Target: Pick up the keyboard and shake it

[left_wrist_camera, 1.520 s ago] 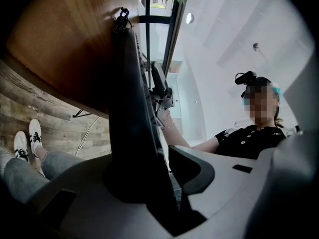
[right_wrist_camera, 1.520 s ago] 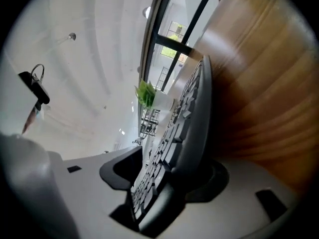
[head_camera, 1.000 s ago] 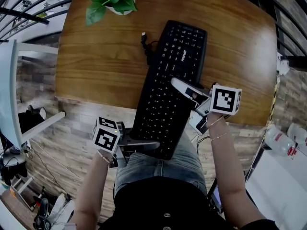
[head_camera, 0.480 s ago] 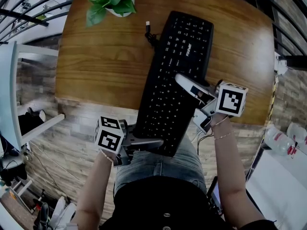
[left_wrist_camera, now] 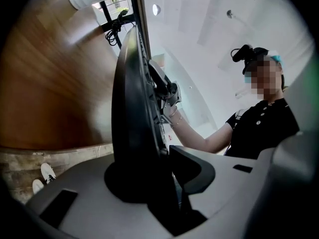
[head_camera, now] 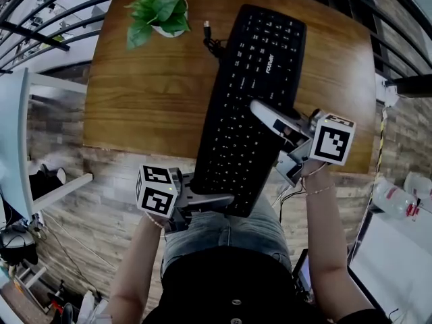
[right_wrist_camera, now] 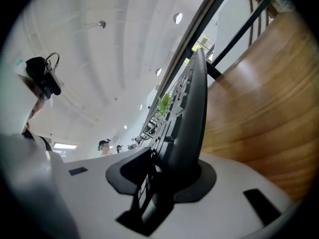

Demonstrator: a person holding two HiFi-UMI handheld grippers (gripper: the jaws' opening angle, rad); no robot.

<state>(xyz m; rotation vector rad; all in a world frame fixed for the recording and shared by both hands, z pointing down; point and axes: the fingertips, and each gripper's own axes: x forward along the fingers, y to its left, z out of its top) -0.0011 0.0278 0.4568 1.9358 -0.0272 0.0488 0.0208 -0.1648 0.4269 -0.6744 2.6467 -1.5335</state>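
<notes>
We see the black keyboard (head_camera: pixel 260 52) held by both tongs, lying slantwise in the head view, its far end over the wooden tabletop (head_camera: pixel 148 93) and its near end out past the tabletop's front edge, above the person's jeans (head_camera: pixel 223 231). The left tongs (head_camera: pixel 217 200) are clamped on the keyboard's near short end, close to its left corner, one jaw over the keys and the other beneath the board; in the left gripper view the keyboard stands edge-on between the two dark jaws, which press on either face of it. The right tongs (head_camera: pixel 262 111) are clamped on the keyboard's right long edge, about halfway along, the upper jaw lying across the keys; the right gripper view shows the board edge-on as well, pinched between the jaws, its keys facing left and the tabletop spreading off to the right. Near both tongs the board looks clear of the wood; whether its far end touches we cannot tell. A black cable (head_camera: pixel 210 40) hangs bunched at the keyboard's far left corner, its plug loose; a green plant (head_camera: pixel 158 9) in a white pot stands on the tabletop's far left part, apart from the keyboard. The left marker cube (head_camera: pixel 155 189) sits just beside the keyboard's near corner; the right marker cube (head_camera: pixel 332 139) sits off its right edge.
</notes>
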